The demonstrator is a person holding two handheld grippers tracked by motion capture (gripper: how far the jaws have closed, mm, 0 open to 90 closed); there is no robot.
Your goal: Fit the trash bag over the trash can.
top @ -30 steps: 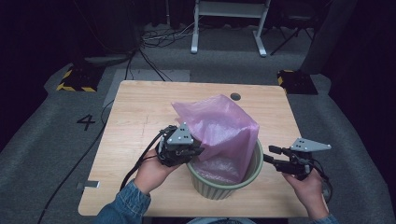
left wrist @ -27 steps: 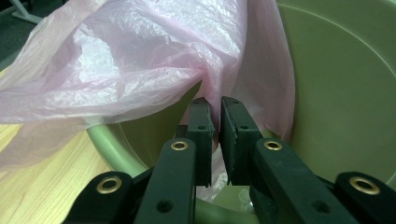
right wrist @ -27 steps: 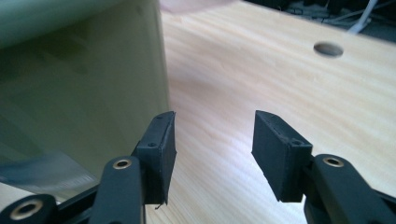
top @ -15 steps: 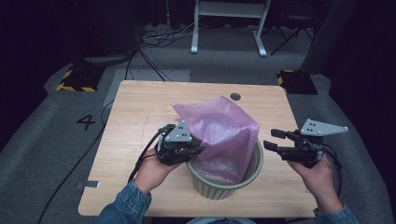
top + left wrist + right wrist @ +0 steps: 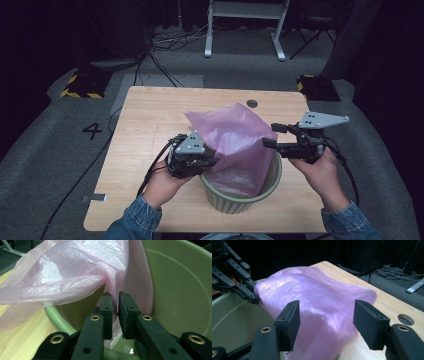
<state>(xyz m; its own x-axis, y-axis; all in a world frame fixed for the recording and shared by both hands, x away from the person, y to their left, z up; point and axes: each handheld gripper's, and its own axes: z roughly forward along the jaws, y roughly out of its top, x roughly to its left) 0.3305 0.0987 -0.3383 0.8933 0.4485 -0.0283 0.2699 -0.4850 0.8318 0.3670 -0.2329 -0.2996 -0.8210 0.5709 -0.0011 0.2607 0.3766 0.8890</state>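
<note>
The left gripper (image 5: 207,161) pinches a fold of the pink bag (image 5: 235,142) at the near-left rim of the green bin (image 5: 272,177). In the left gripper view its jaws stand nearly together with the thin film (image 5: 75,277) caught between the pads, and the rest of the bag billows up and away ahead of them; the bin's inner wall (image 5: 180,290) curves just beyond and to the side of the jaws. These jaws have just been easing apart a little, yet the film sits between them.

The right gripper (image 5: 272,136) hangs above the bin's right rim, jaws wide and holding nothing. They have just been opening. In the right gripper view the bag (image 5: 317,305) bulges straight ahead of the gap between the pads, near but not touched. The left gripper (image 5: 252,298) shows beyond it, at the bag's far edge. The bag's lower part sits inside the bin, which stands on the table (image 5: 150,115).
</note>
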